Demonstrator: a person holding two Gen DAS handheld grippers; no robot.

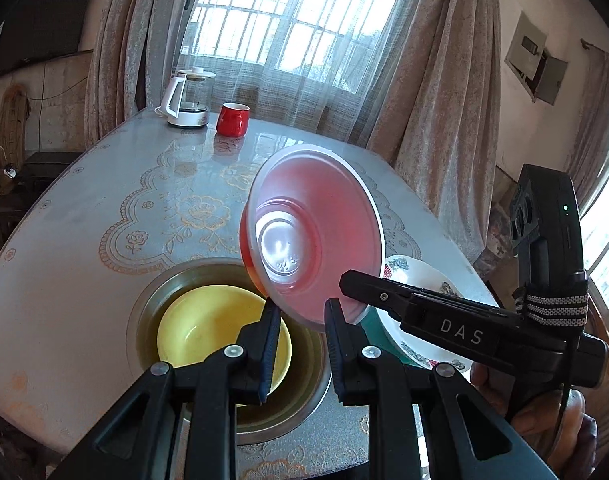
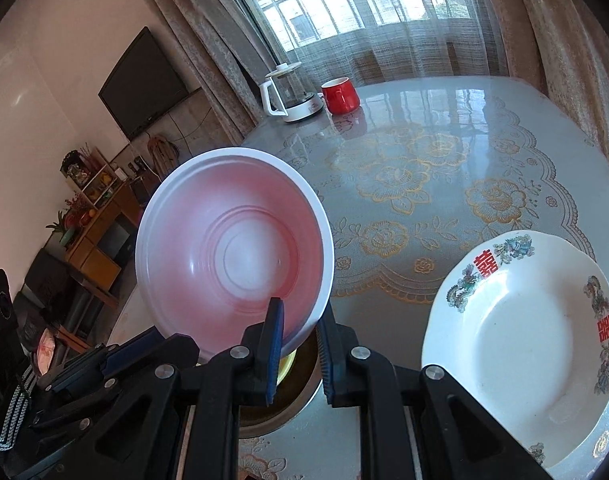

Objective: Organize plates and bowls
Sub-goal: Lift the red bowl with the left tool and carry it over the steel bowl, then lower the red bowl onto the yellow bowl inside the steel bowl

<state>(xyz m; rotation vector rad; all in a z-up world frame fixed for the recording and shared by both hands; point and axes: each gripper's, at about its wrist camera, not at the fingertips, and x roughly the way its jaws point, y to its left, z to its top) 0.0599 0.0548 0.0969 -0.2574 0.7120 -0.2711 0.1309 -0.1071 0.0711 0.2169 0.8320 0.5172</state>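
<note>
Found the right gripper (image 2: 300,332) pinched on the near rim of the pink bowl (image 2: 232,256), one blue pad inside the wall and the other outside. Found the left gripper (image 1: 304,320) narrowed on the same rim a little further round, with the bowl's lower edge caught between its pads. Seen from the right wrist, reaches in from the lower left to the bowl's edge.

Noted the pink bowl clear of the table (image 2: 424,120), tilted steeply, its opening turned toward both cameras (white rim, translucent pink wall, ringed base). Placed it above the near part of the tabletop, over the edge of a round metal well (image 1: 152,300) sunk into the surface.

Recorded a yellow bowl (image 1: 208,320) sitting upright inside that well, partly hidden behind the left gripper's fingers.

Recorded a white plate (image 2: 516,340) with floral and red printed marks lying flat on the table to the right of the well, apart from the pink bowl.

Noted a person's hand (image 1: 544,412) under the right gripper's handle, in the left wrist view only.

At the far edge of the table, logged a red cup (image 2: 340,96) just beside a glass kettle (image 2: 292,96) on a white base. Beyond, curtains and a barred window.
</note>
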